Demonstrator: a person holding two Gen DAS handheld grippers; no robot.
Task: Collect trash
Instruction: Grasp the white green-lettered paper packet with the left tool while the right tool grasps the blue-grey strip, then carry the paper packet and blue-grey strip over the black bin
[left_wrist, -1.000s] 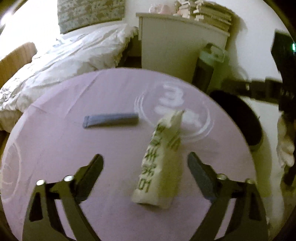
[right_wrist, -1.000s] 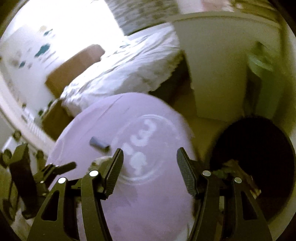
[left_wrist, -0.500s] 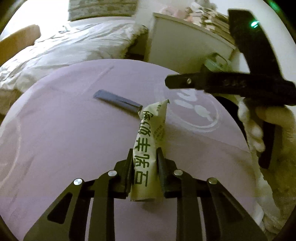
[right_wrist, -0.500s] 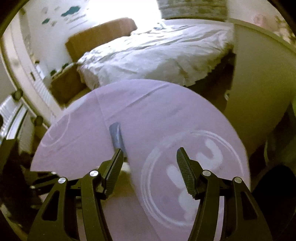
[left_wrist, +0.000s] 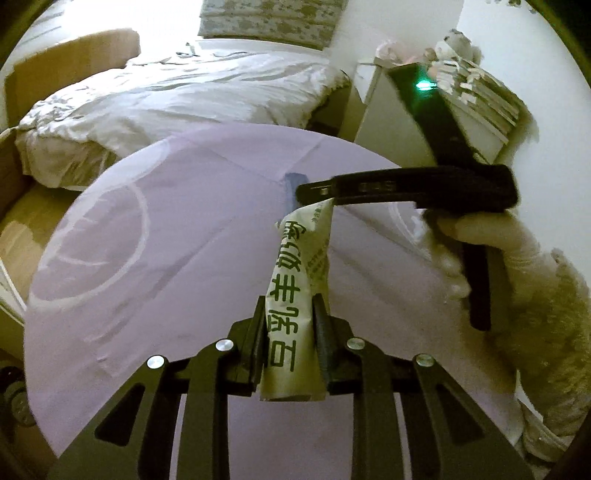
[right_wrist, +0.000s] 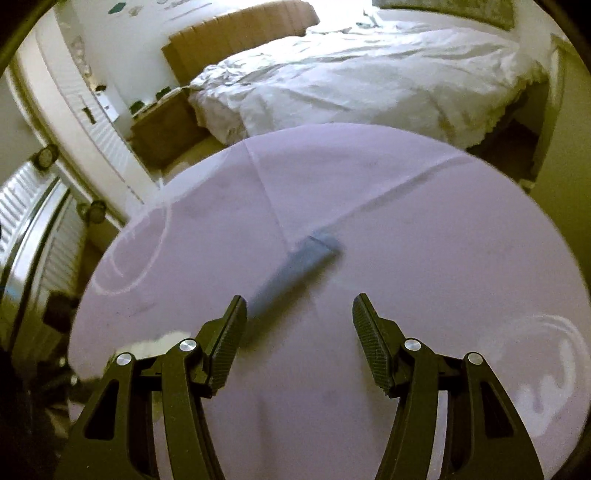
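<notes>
Left wrist view: the left gripper (left_wrist: 289, 323) pinches a white packet (left_wrist: 295, 295) printed with green characters. Both pads press on the packet's lower part; its upper end rises clear of the fingers and tilts right. The jaws have just closed on it. Below lies a round table (left_wrist: 147, 288) under a lilac cloth with white ring prints. A blue strip (left_wrist: 292, 186) lies on the cloth beyond the packet, partly hidden by the packet's top and by the right gripper (left_wrist: 306, 190), which reaches in from the right. A gloved hand (left_wrist: 491, 251) holds that gripper's handle. Behind the table stand a bed (left_wrist: 192, 92) with white bedding and a white cabinet (left_wrist: 384, 122).

Right wrist view: the right gripper (right_wrist: 299, 343) hangs over the table (right_wrist: 443, 258) with fingers (right_wrist: 229, 339) spread apart and nothing between them. The blue strip (right_wrist: 299, 264), blurred, lies flat on the cloth just ahead of the fingertips, slanted, nearer the left finger. The bed (right_wrist: 351, 74) is beyond the table
</notes>
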